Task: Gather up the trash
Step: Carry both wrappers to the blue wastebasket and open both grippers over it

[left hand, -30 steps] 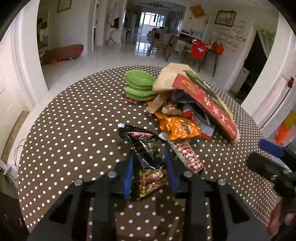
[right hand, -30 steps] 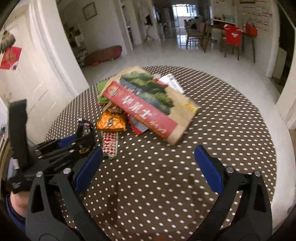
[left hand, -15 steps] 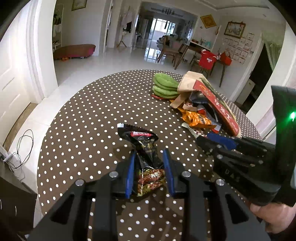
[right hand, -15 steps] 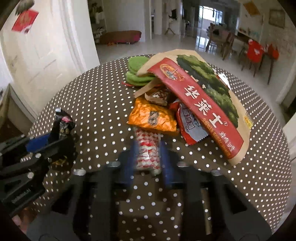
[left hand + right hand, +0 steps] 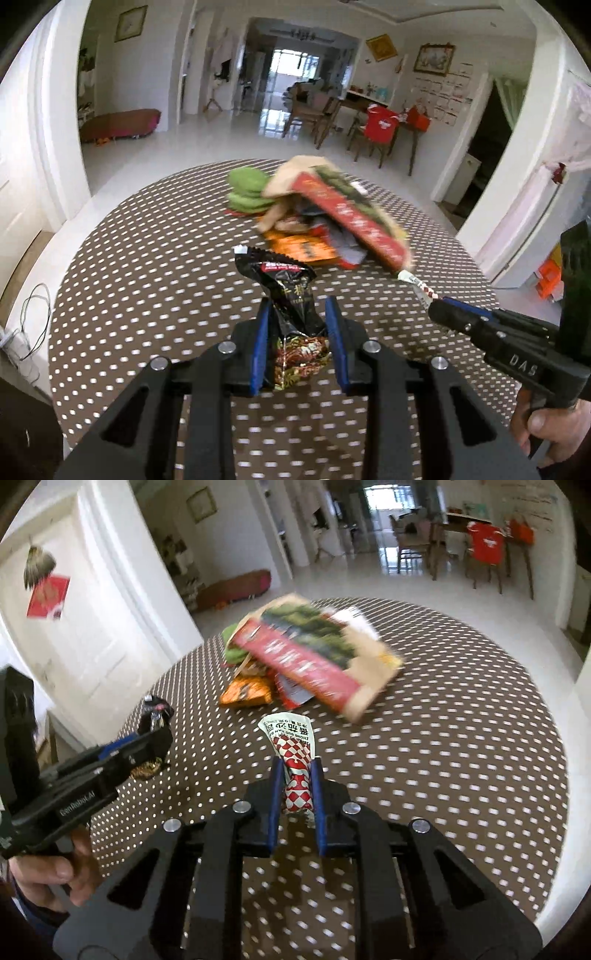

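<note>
My left gripper (image 5: 297, 314) is shut on a black snack wrapper (image 5: 288, 295) and holds it over the near part of the round dotted table (image 5: 147, 258). My right gripper (image 5: 297, 771) is shut on a red-and-white checked packet (image 5: 293, 753), lifted above the table. Each gripper shows in the other view: the right one (image 5: 436, 312) and the left one (image 5: 155, 738). Past them lies a trash pile: a large red-and-green paper bag (image 5: 314, 661), an orange wrapper (image 5: 245, 692) and several green pieces (image 5: 247, 190).
The table edge (image 5: 554, 886) curves close at the right and near side. White doors and walls stand to the left (image 5: 92, 627). A dining table with chairs (image 5: 369, 122) is far across the white tiled floor.
My right gripper closed on the checked packet and lifted it off the table, drawing it away from the pile. My left gripper kept its hold on the black wrapper and raised it.
</note>
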